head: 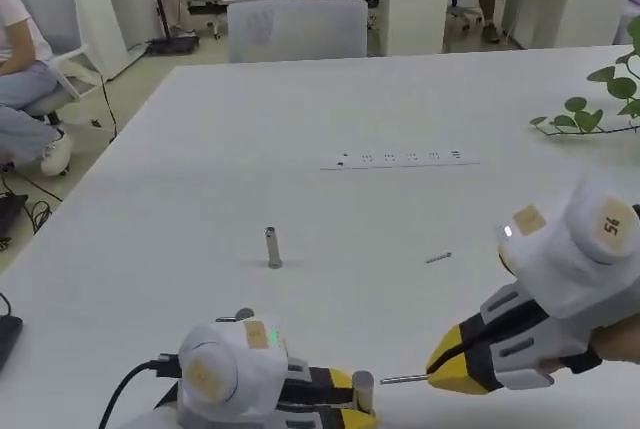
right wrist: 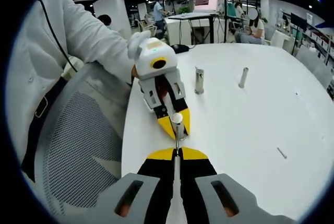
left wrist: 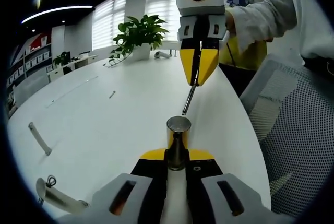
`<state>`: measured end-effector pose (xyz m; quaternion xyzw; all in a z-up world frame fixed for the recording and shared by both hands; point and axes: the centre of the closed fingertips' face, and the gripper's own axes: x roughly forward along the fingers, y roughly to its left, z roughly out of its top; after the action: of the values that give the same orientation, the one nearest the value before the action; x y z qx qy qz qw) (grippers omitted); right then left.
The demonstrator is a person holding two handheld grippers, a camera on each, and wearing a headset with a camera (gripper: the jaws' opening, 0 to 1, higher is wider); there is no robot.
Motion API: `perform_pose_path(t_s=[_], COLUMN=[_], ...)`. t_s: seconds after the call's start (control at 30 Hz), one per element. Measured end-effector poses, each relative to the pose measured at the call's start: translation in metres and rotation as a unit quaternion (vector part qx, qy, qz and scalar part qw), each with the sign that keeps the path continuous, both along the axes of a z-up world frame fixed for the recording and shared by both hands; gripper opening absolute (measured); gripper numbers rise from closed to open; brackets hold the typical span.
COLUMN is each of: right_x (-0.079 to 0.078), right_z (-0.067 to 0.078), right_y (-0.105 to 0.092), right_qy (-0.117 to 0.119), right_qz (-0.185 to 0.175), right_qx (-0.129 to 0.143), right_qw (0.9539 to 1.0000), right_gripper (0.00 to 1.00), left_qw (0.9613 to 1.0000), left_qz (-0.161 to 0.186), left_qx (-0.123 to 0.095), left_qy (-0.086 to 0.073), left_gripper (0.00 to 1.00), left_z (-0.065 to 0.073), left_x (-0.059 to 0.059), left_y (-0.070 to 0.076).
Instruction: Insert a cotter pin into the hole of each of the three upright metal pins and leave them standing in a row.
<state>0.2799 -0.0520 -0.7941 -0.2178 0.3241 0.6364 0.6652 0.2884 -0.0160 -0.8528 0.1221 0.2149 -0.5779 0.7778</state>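
Observation:
My left gripper (head: 355, 404) at the table's near edge is shut on a short metal pin (head: 362, 387), seen close up between its jaws (left wrist: 178, 132). My right gripper (head: 440, 374) is shut on a thin cotter pin (head: 404, 379) that points left at that metal pin. The cotter pin's tip (left wrist: 186, 106) stops just short of the pin. A bare metal pin (head: 273, 247) stands upright mid-table. A third metal pin (right wrist: 199, 80) with a cotter pin through it stands just behind the left gripper (right wrist: 172, 114). A loose cotter pin (head: 438, 258) lies to the right.
A power strip (head: 400, 159) lies flat further back on the white table (head: 300, 129). Plant leaves (head: 600, 109) reach in from the right edge. A grey chair (head: 297, 29) stands at the far side, and a mesh chair (left wrist: 302, 130) sits beside the near edge.

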Motion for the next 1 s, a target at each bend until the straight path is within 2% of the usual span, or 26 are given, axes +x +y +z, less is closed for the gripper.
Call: perform_pose_path(t_s=[0.17,1.0], right_x=[0.0008,-0.0018], right_z=[-0.0004,-0.0071], right_y=[0.0010,0.0064], right_qy=[0.007,0.022], right_qz=[-0.005,0.011], right_qx=[0.013,0.029], right_qw=[0.9999,0.9993], right_gripper=[0.03,0.03], left_qw=[1.0000,0.9999], left_qz=[-0.005,-0.015], left_qx=[-0.002,-0.004], left_qy=[-0.002,0.004], left_gripper=[0.10,0.10], left_z=[-0.0004,-0.0014], left_x=[-0.0003,-0.0028], left_y=[0.0001,0.0013])
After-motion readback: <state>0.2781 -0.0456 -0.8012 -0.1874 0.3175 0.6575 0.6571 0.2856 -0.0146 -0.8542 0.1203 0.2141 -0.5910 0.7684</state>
